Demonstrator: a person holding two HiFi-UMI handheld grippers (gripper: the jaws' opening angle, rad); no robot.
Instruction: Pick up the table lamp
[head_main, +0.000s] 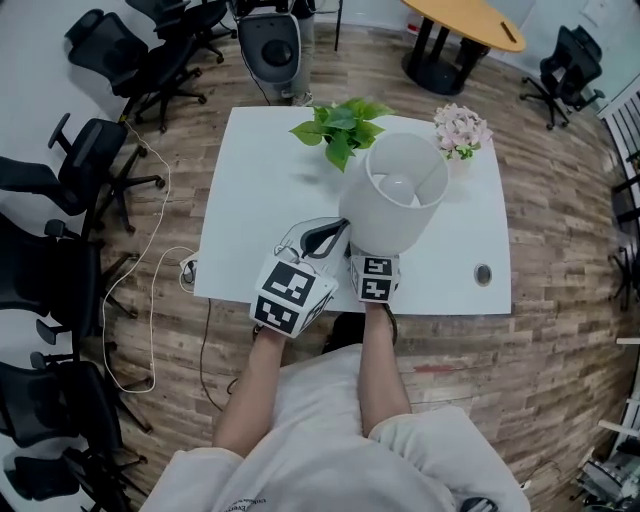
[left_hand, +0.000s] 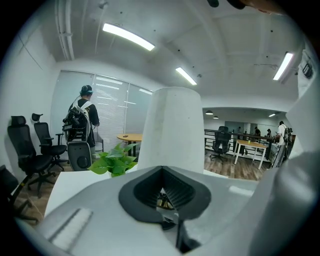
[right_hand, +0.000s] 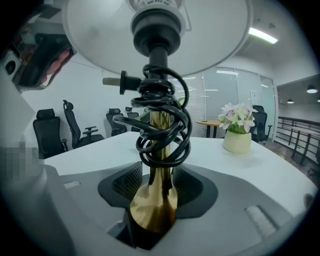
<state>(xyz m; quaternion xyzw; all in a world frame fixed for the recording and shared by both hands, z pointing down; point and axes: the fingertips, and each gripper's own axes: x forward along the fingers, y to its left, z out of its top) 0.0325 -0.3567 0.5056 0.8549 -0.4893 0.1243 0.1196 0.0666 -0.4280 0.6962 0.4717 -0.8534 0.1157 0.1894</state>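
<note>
The table lamp (head_main: 395, 195) has a wide white shade and stands near the front edge of the white table (head_main: 250, 210). In the right gripper view its brass stem (right_hand: 159, 165), wound with a black cord (right_hand: 162, 120), rises between the jaws of my right gripper (right_hand: 160, 181). Those jaws stand wide, with a gap on each side of the stem, so it is open. The shade hides those jaws from the head view, where only the marker cube (head_main: 375, 277) shows. My left gripper (head_main: 326, 238) is shut just left of the shade (left_hand: 172, 130), with nothing clearly in it.
A green leafy plant (head_main: 340, 125) and a pot of pink flowers (head_main: 460, 130) stand at the table's far side. A cable hole (head_main: 483, 273) lies front right. Black office chairs (head_main: 90, 160) crowd the left. A person (left_hand: 82, 120) stands far off.
</note>
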